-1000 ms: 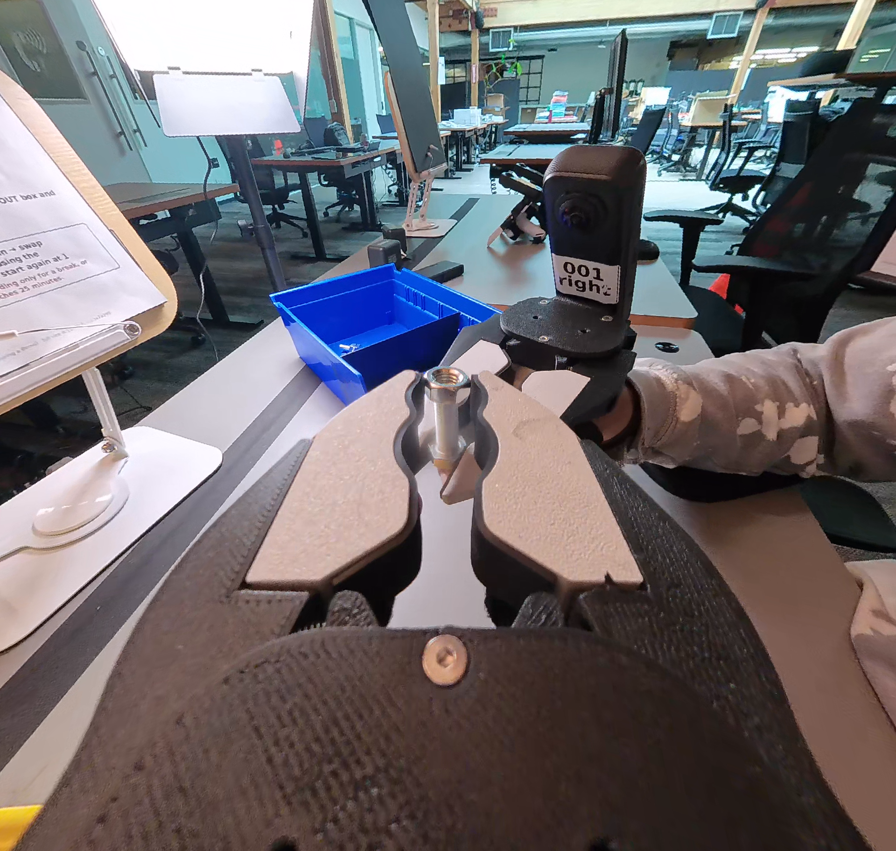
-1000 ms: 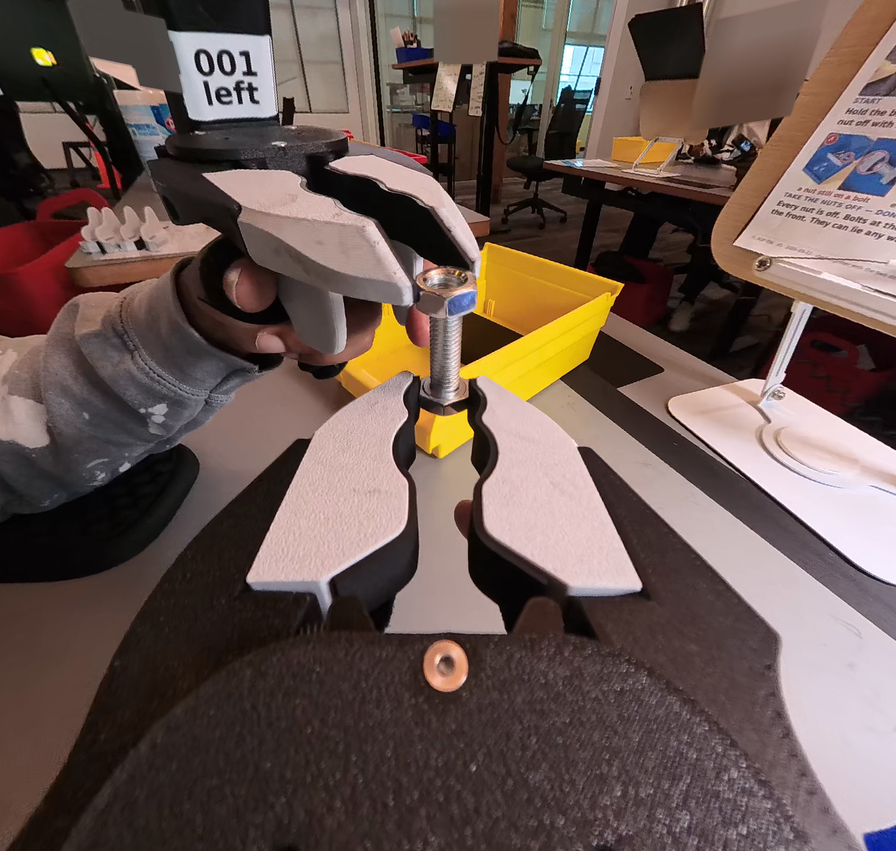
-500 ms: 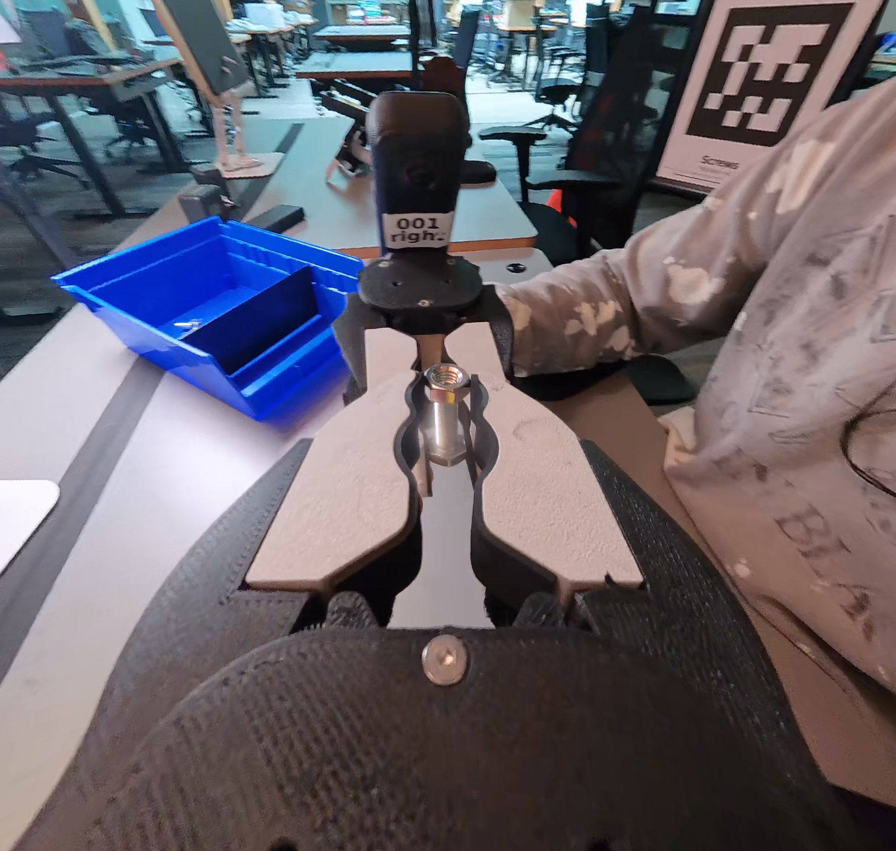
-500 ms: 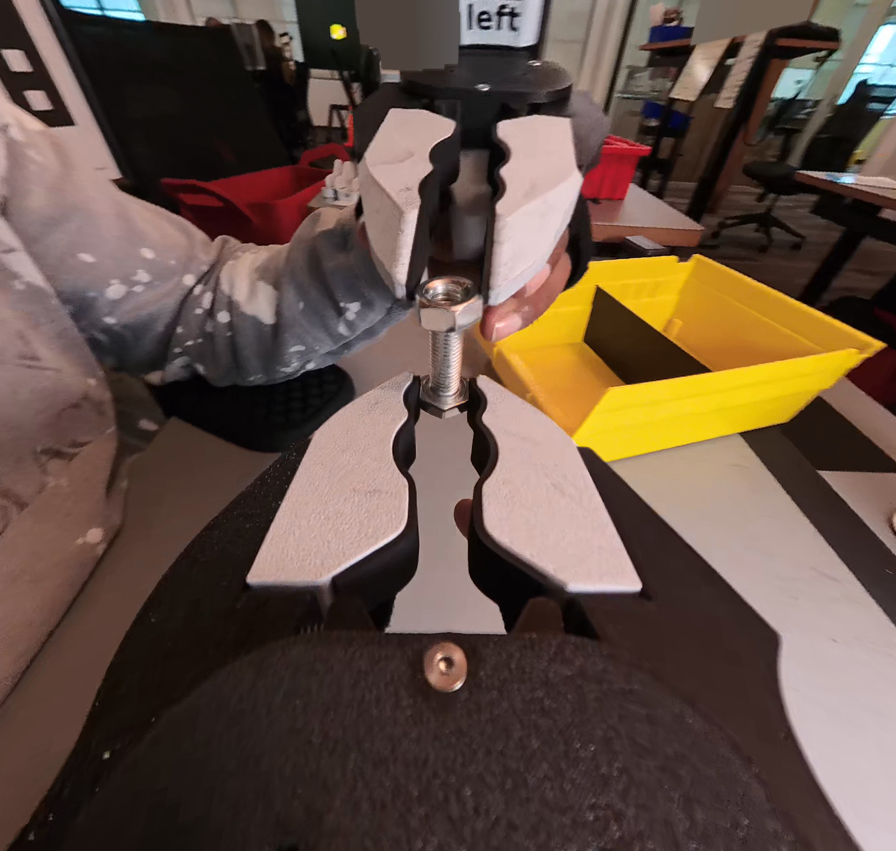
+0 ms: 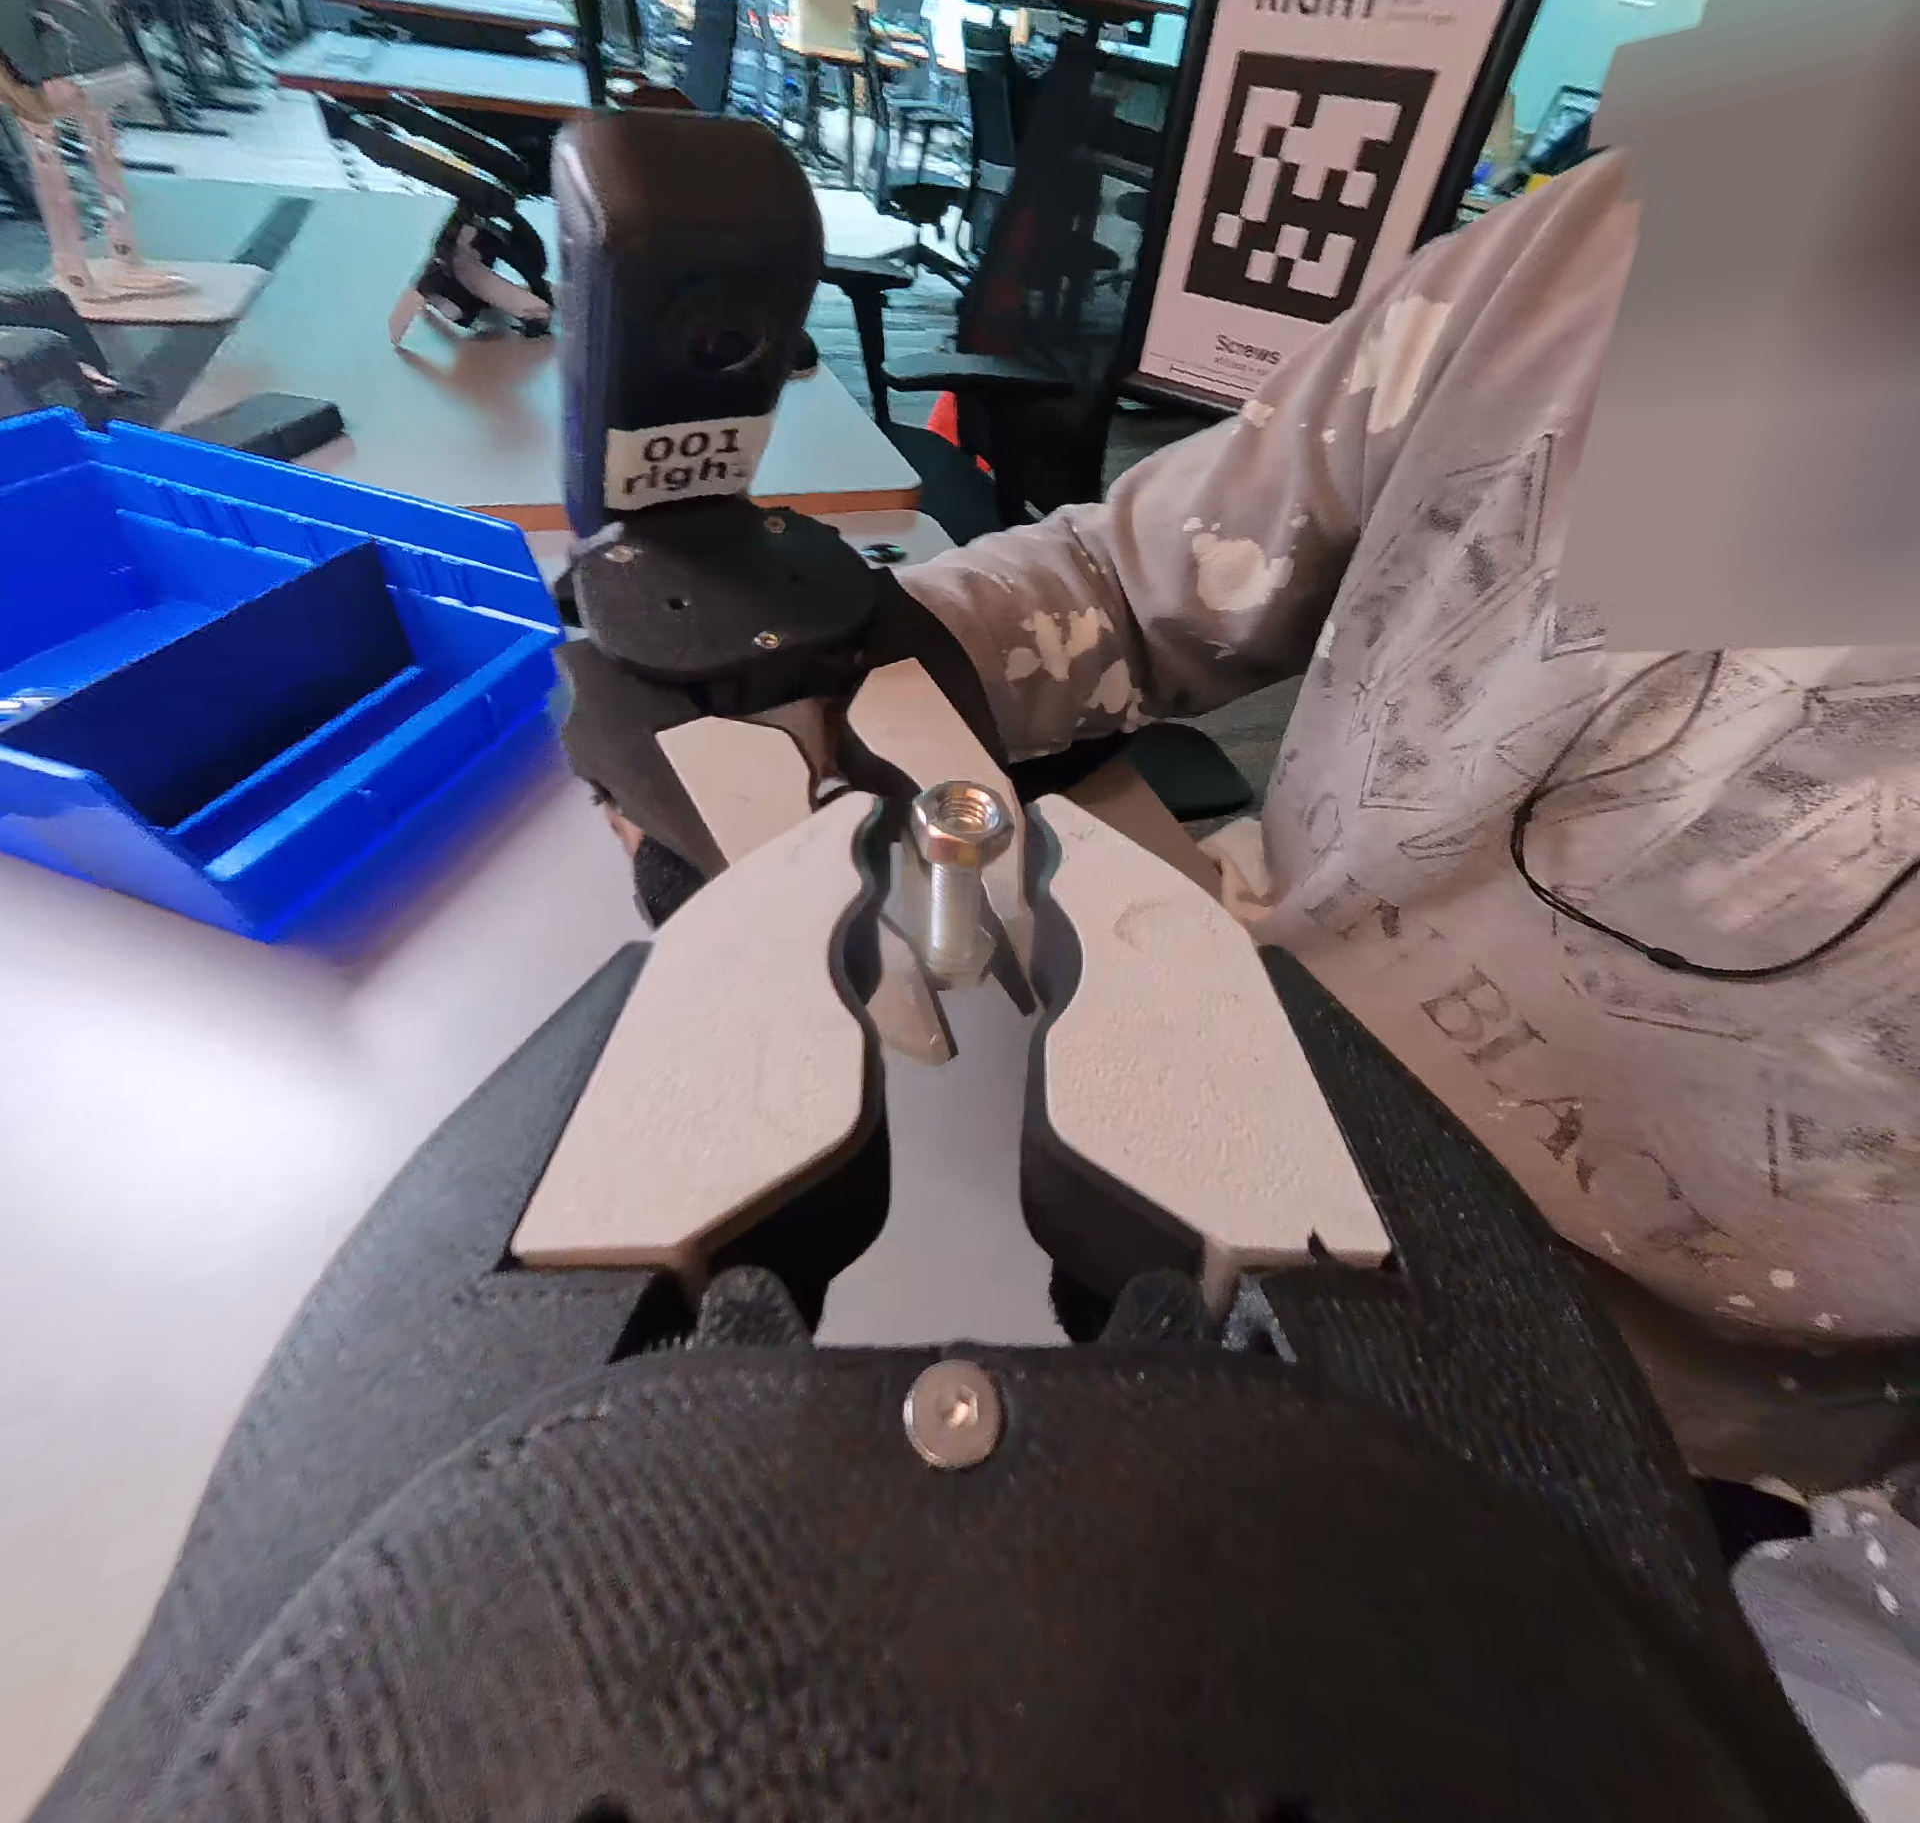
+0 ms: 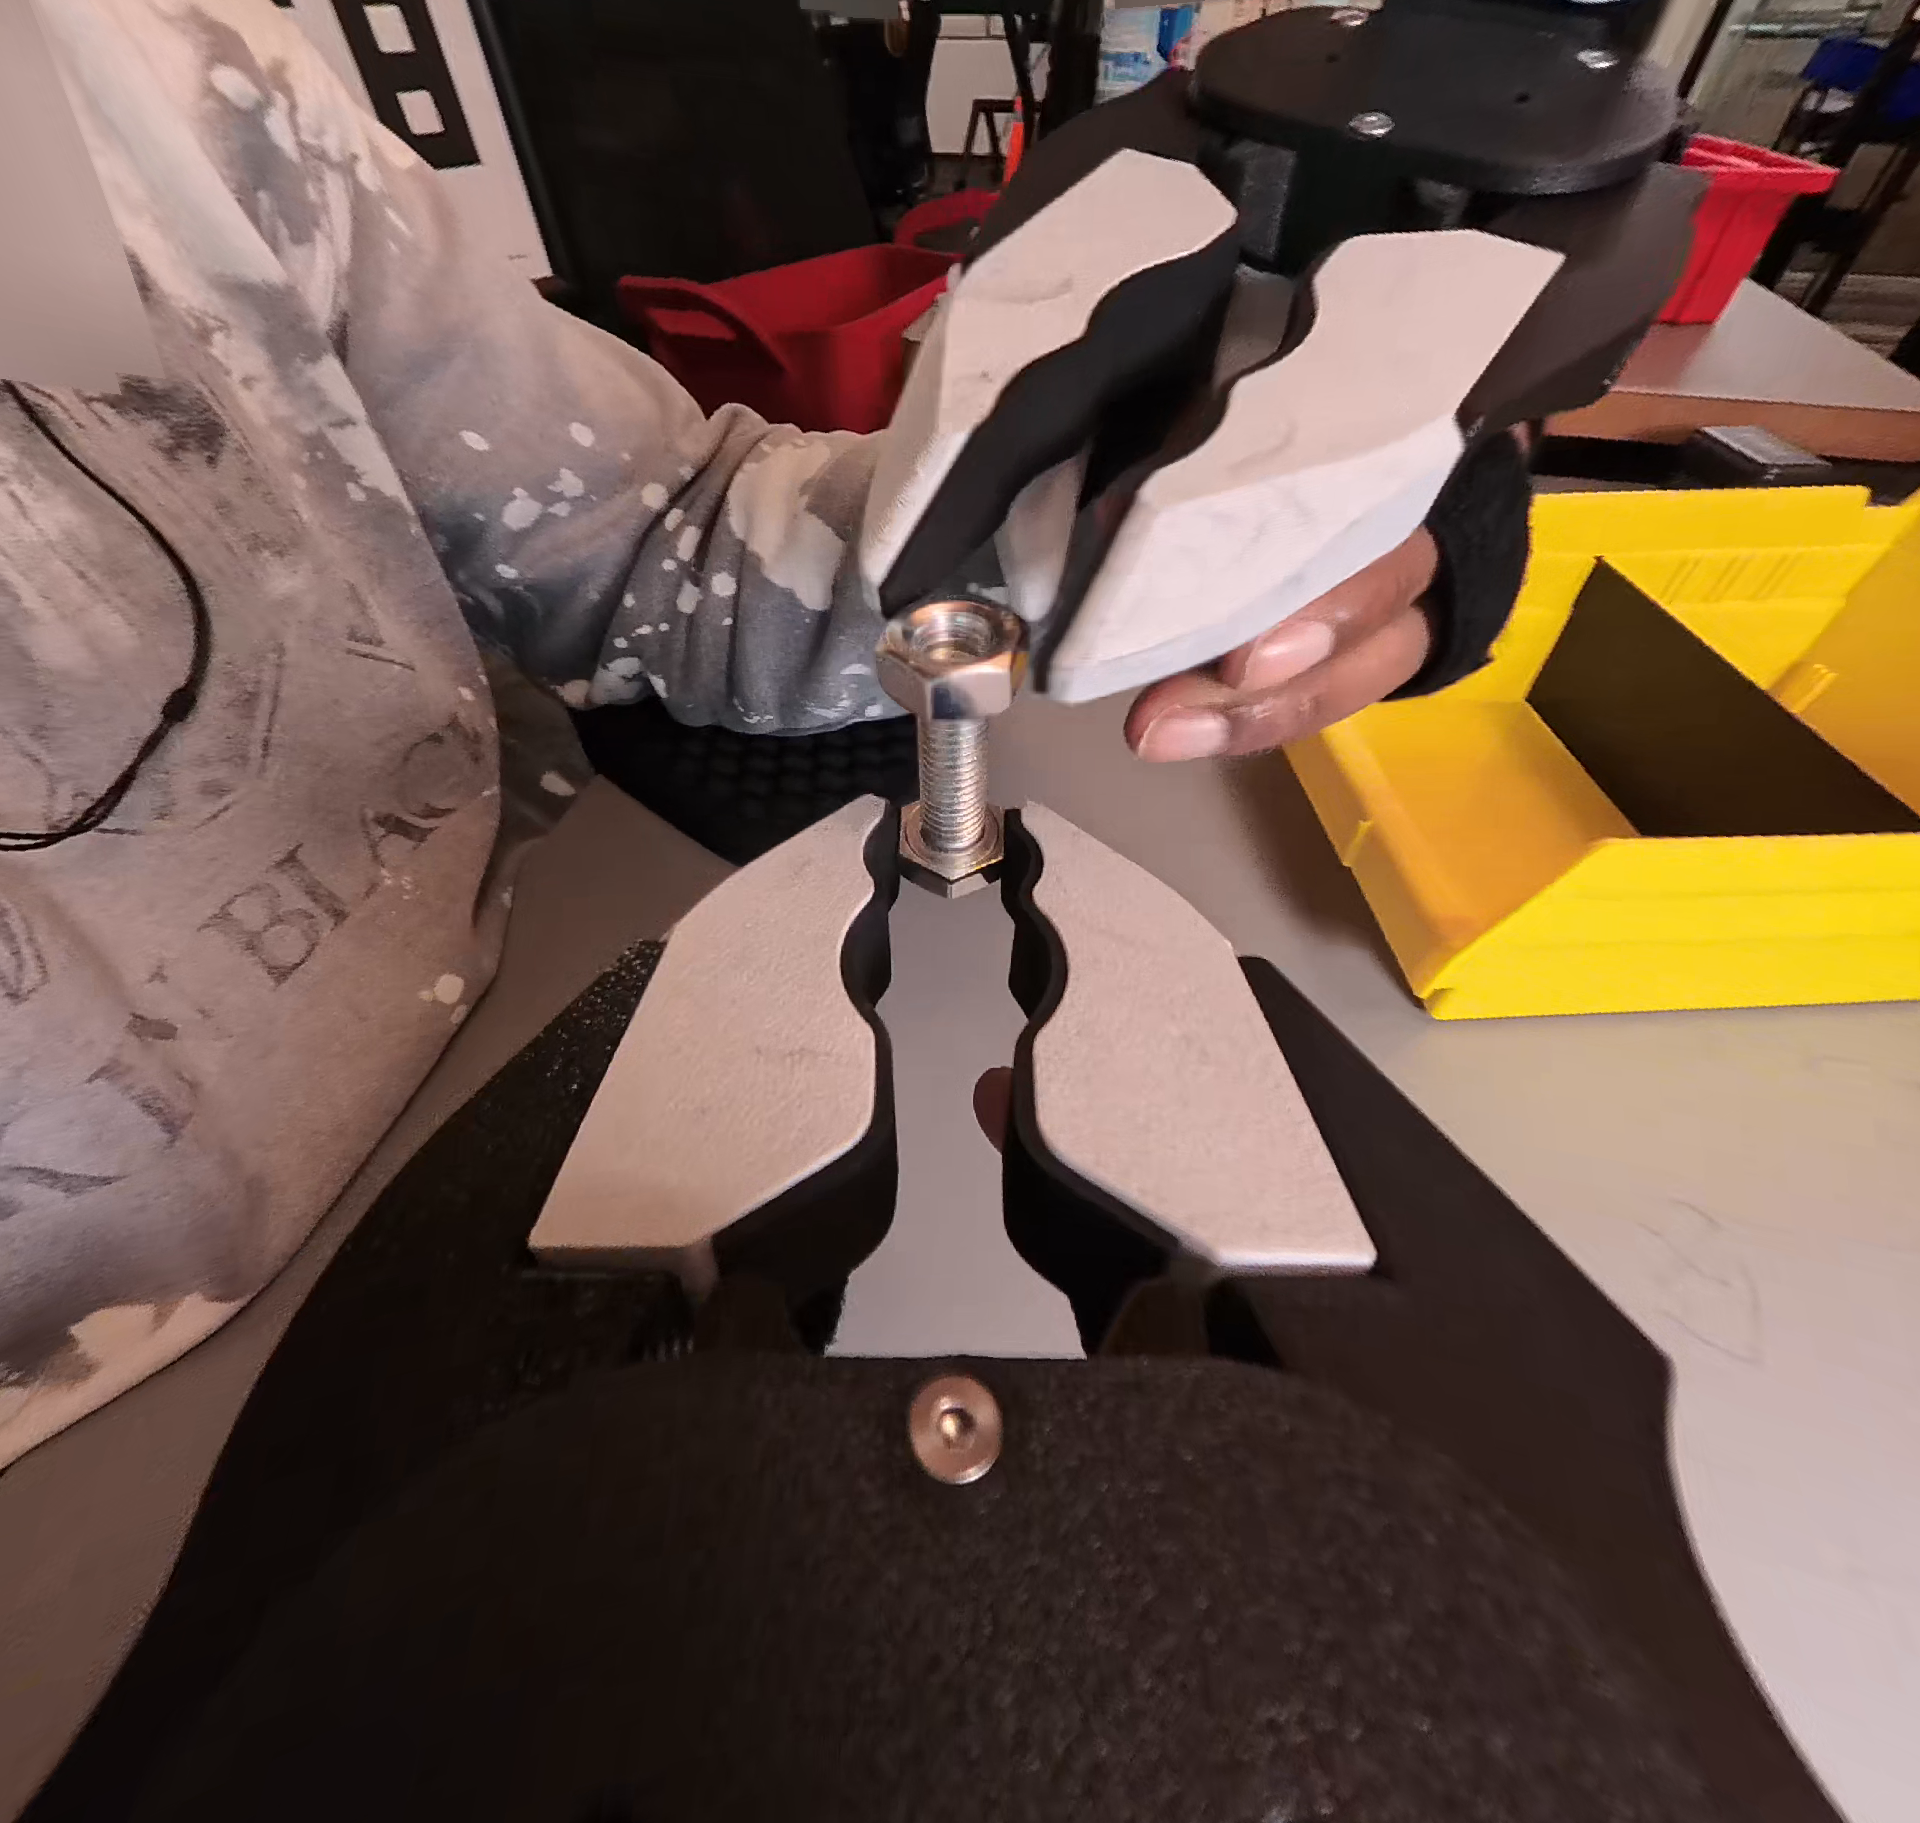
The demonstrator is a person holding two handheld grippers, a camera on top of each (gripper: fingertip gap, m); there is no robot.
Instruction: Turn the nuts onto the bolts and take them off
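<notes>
Your right tongs clamp the head of the bolt, which stands upright with the nut at its top end. Your left tongs sit around that nut; whether they pinch it or merely flank it is hard to tell. The blue bin left of them is cut off; the yellow bin runs off-frame.

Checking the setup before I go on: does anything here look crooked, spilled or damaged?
Nothing stands out. The right hand-held gripper clamps the bolt by its head, shaft in line with its fingers. The nut sits square on the bolt's tip, at the left hand-held gripper. The yellow bin and blue bin sit flat.
</notes>
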